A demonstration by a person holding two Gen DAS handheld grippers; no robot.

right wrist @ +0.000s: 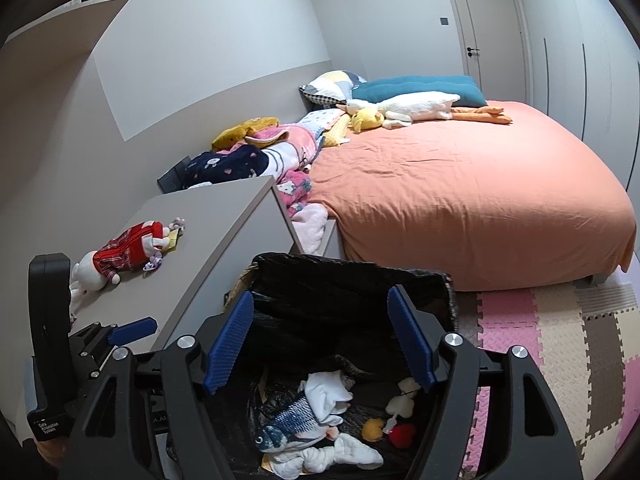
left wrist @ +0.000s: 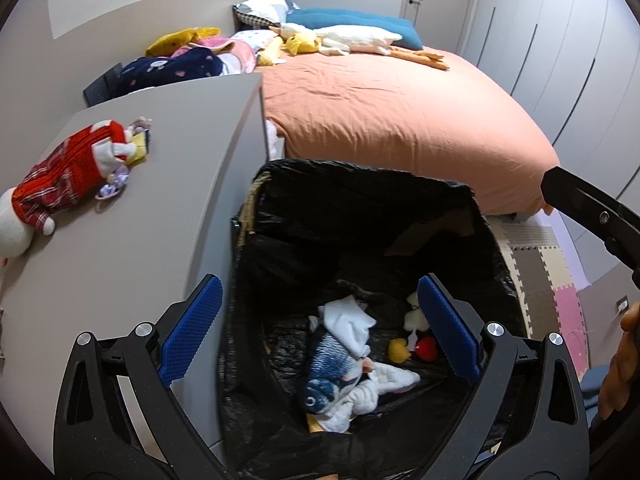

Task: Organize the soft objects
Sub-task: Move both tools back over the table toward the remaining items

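Observation:
A bin lined with a black bag (left wrist: 360,184) (right wrist: 352,270) stands beside a grey desk. A blue fish plush (left wrist: 328,364) (right wrist: 292,420), white cloths (left wrist: 350,322) and small yellow (left wrist: 399,350) and red (left wrist: 427,348) toys lie at its bottom. My left gripper (left wrist: 320,328) hangs open over the bin, holding nothing. Just above the same bin my right gripper (right wrist: 320,344) is also open with nothing between its pads. On the desk lies a white doll in red clothes (left wrist: 68,172) (right wrist: 124,252), left of both grippers.
The grey desk (left wrist: 160,208) (right wrist: 224,232) borders the bin on the left. An orange bed (left wrist: 400,120) (right wrist: 480,192) behind holds a white goose plush (left wrist: 356,38), a yellow plush (right wrist: 366,120), pillows and blankets. Foam mats (right wrist: 560,340) cover the floor on the right. A hand (left wrist: 624,360) shows at the edge.

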